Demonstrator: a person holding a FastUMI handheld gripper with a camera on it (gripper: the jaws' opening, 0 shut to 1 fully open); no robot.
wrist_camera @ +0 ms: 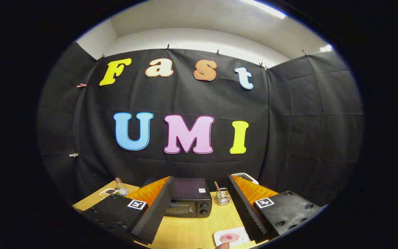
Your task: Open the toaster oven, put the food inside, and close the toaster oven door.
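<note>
tool (199, 211) is spread wide open, holding nothing. the toaster oven (189, 199) sits straight ahead on the bench (185, 231), framed between the fingers with its door still shut and facing the tool. the food plate (231, 237) is nearer, just inside the right finger (245, 204).

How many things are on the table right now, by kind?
Toaster oven, door shut: 1
Glass bottle: 1
Small dish: 1
Wire holder with stick: 1
White plate with pink food: 1
White object behind right finger: 1
Total: 6
Gripper open, holding nothing.
</note>
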